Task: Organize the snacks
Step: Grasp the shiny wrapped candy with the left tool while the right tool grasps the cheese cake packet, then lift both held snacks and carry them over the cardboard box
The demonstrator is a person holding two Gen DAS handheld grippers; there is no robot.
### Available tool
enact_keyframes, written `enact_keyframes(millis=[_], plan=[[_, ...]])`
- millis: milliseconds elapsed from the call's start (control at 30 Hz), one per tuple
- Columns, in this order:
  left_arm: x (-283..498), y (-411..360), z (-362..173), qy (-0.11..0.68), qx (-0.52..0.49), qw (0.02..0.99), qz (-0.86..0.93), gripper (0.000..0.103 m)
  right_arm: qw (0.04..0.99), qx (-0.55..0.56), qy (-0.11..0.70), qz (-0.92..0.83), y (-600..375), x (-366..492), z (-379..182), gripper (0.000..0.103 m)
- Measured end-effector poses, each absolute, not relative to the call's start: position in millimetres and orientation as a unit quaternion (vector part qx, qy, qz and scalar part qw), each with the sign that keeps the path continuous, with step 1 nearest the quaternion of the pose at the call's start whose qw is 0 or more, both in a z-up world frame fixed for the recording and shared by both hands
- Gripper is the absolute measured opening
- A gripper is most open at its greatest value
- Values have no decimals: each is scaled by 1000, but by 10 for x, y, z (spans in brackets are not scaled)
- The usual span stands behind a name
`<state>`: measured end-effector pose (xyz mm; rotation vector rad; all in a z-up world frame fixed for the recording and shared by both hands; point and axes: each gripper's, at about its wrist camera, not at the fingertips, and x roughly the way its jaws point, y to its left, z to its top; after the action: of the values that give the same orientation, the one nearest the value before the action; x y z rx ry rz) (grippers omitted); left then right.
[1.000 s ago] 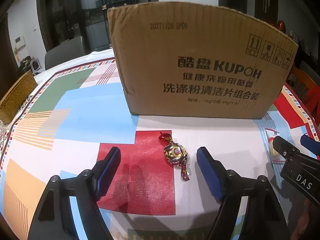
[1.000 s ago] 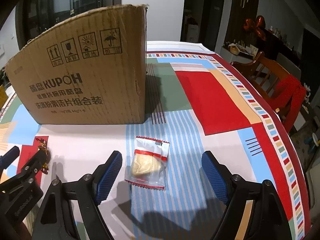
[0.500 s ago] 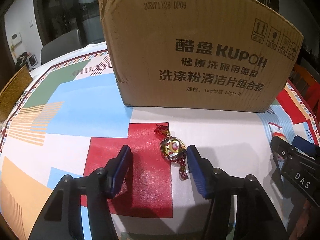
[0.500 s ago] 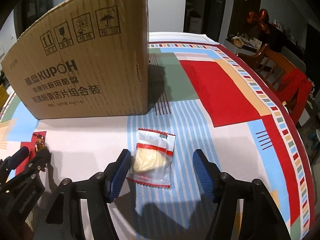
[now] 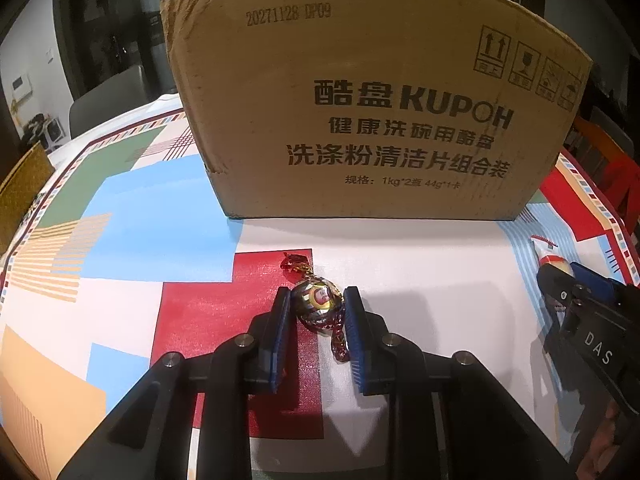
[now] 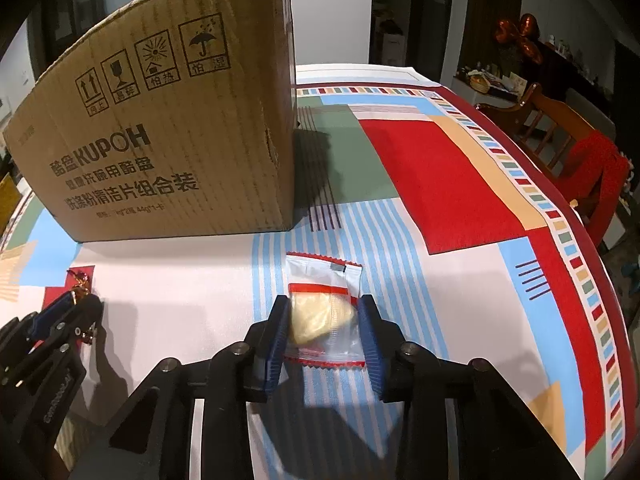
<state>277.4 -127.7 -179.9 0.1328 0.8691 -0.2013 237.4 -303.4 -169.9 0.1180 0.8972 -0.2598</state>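
A round foil-wrapped candy with red twisted ends lies on the patterned tablecloth. My left gripper is shut on it, both blue pads against its sides. A clear packet with red stripes and a pale yellow snack lies on the cloth. My right gripper is shut on it, pads pressing the packet's sides. A tall brown cardboard box stands just behind both snacks; it also shows in the right wrist view. Each gripper shows in the other's view: the right one, the left one.
The table carries a colourful geometric cloth. A wooden chair with red fabric stands past the right edge. A woven basket sits at the far left. A grey chair stands behind the table.
Both grippers have moved forward and closed, the left onto the candy, the right onto the snack packet. The box looms closer in both views.
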Motion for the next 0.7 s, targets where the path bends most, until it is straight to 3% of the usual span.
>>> enact_keyframes(millis=[700], plan=[[2642,-1283,-1424,402,65,909,-95,26,904,60,408,-112,-2944,2274,-1438,34]])
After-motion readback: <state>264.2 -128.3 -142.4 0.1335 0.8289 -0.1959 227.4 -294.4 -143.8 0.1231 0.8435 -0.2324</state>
